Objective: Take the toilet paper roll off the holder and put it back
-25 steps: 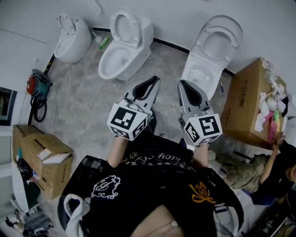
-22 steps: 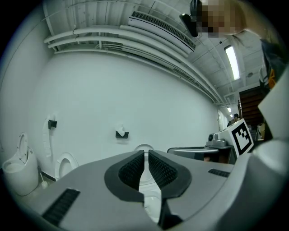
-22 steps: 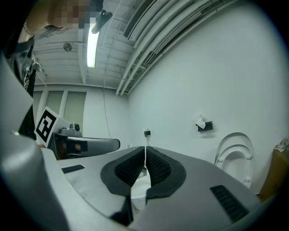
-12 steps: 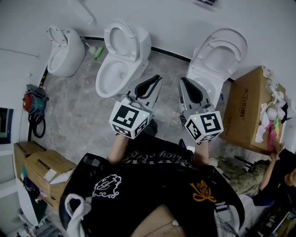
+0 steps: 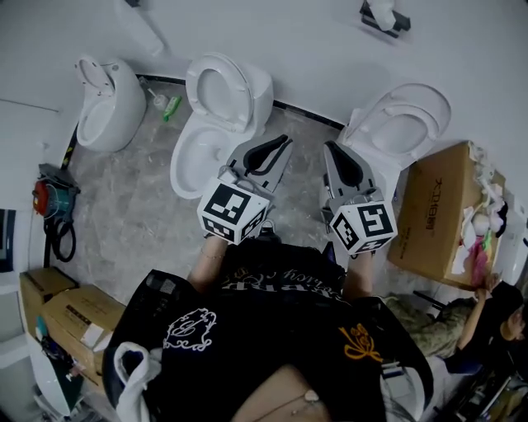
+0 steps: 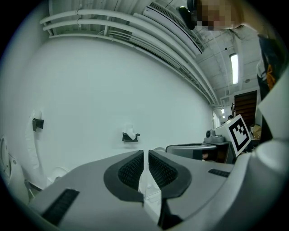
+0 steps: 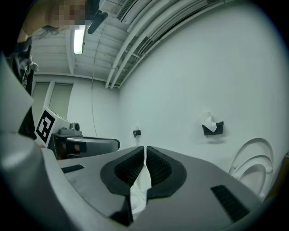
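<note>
High on the white wall hangs a dark holder [image 5: 388,22] with a white toilet paper roll [image 5: 380,11] on it, above the right-hand toilet. The left gripper view shows that holder [image 6: 130,137] small and far off, straight beyond the jaws. In the right gripper view the roll [image 7: 208,122] sits in its holder [image 7: 213,130] up to the right. My left gripper [image 5: 281,141] and right gripper [image 5: 332,147] are held side by side at chest height, well short of the wall. Both are shut with nothing between the pads.
Three white toilets stand along the wall: left [image 5: 107,91], middle [image 5: 216,107], right [image 5: 400,124]. A cardboard box [image 5: 433,210] is at the right, with a crouching person [image 5: 483,321] beside it. More boxes [image 5: 62,317] lie at lower left. A second wall holder [image 7: 136,132] hangs further left.
The head view has tilted up: the toilets slid down the picture and the wall holder with the roll came into sight. Both grippers stay shut and side by side.
</note>
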`<state>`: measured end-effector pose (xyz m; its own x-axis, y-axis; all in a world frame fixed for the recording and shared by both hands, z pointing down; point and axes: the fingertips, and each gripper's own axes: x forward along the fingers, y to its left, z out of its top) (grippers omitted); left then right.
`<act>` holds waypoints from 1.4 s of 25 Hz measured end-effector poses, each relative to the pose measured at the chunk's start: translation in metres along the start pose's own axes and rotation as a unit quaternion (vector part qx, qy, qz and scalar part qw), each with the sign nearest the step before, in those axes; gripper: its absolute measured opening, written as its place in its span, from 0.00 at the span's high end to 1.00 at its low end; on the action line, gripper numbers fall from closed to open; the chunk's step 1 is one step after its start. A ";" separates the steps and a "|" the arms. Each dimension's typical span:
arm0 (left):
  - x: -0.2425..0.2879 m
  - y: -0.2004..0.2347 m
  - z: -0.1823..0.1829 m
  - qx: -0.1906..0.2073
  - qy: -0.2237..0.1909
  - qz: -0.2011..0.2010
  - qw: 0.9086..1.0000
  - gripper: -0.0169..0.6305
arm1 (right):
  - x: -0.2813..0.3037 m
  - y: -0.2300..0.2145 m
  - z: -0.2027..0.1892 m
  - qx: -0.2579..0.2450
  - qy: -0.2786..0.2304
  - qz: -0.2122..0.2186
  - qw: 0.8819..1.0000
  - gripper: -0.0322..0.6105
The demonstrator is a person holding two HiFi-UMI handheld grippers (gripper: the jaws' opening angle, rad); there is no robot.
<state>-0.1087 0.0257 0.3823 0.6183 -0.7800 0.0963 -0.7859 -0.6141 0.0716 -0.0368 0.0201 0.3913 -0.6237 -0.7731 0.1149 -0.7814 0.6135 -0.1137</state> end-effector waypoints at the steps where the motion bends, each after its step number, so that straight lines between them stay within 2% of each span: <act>1: 0.004 0.007 0.001 -0.001 0.000 -0.004 1.000 0.91 | 0.007 -0.002 0.001 -0.002 0.002 -0.005 1.000 0.91; 5: 0.020 0.026 0.003 -0.004 -0.001 -0.022 1.000 0.91 | 0.025 -0.012 0.005 -0.006 0.007 -0.019 1.000 0.90; 12: 0.060 0.032 0.000 0.003 0.007 -0.055 0.998 0.91 | 0.042 -0.047 0.008 -0.005 0.014 -0.041 0.999 0.89; 19: 0.107 0.055 0.001 0.006 0.014 -0.065 0.998 0.91 | 0.081 -0.096 0.018 -0.001 0.011 -0.052 0.999 0.88; 26: 0.178 0.099 0.007 0.010 0.015 -0.037 0.999 0.91 | 0.136 -0.180 0.042 -0.009 -0.004 -0.054 0.998 0.87; 35: 0.294 0.126 0.041 0.025 0.003 -0.024 0.999 0.91 | 0.196 -0.322 0.086 -0.047 -0.012 -0.068 0.996 0.81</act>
<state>-0.0260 -0.2860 0.3794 0.6554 -0.7486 0.1002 -0.7539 -0.6565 0.0262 0.0939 -0.3432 0.3657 -0.5120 -0.8532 0.0993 -0.8577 0.5141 -0.0048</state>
